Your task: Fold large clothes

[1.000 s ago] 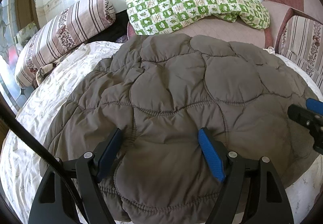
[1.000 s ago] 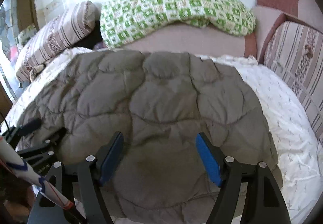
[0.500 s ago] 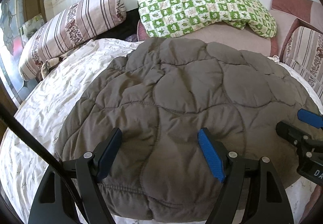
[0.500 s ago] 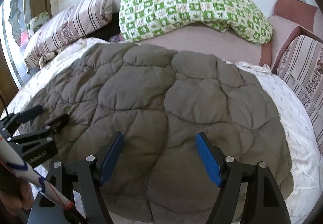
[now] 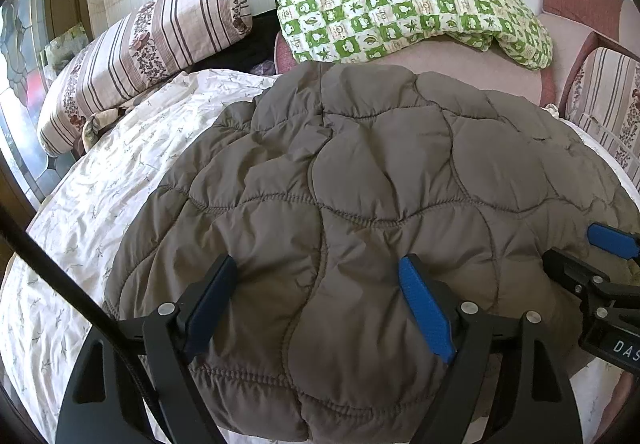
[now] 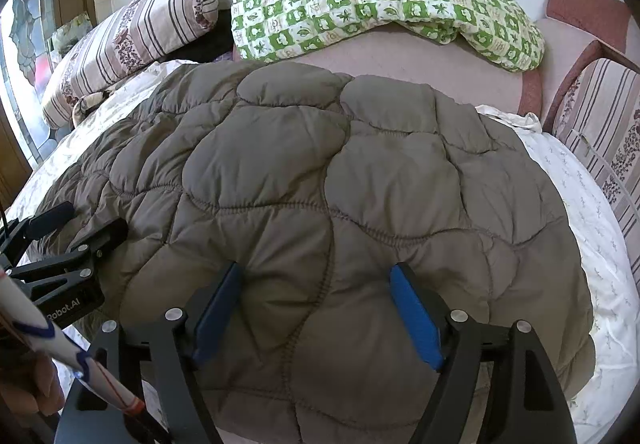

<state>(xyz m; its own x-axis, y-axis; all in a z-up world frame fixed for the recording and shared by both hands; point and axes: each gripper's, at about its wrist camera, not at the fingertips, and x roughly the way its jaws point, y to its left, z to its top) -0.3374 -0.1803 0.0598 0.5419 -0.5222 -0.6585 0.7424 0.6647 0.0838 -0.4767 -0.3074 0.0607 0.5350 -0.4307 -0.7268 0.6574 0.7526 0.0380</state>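
Observation:
A large grey-brown quilted jacket (image 5: pixel 380 172) lies spread on the white sheet of the bed (image 5: pixel 100 196); it fills the right wrist view too (image 6: pixel 320 184). My left gripper (image 5: pixel 320 276) is open, its jaws wide apart over the jacket's near-left edge, holding nothing. My right gripper (image 6: pixel 316 284) is open over the near-right edge, also empty. The right gripper shows at the right edge of the left wrist view (image 5: pixel 600 276); the left gripper shows at the left edge of the right wrist view (image 6: pixel 68 244).
A striped bolster pillow (image 5: pixel 140 48) lies at the back left. A green-and-white checked quilt (image 5: pixel 408 8) lies on a pink cushion at the back. A striped armchair (image 6: pixel 600 116) stands at the right. Bare sheet (image 6: pixel 600 252) shows right of the jacket.
Both grippers have drawn back toward me and the view has shifted left; more of the jacket's near edge and the white sheet now shows. Both grippers stay open.

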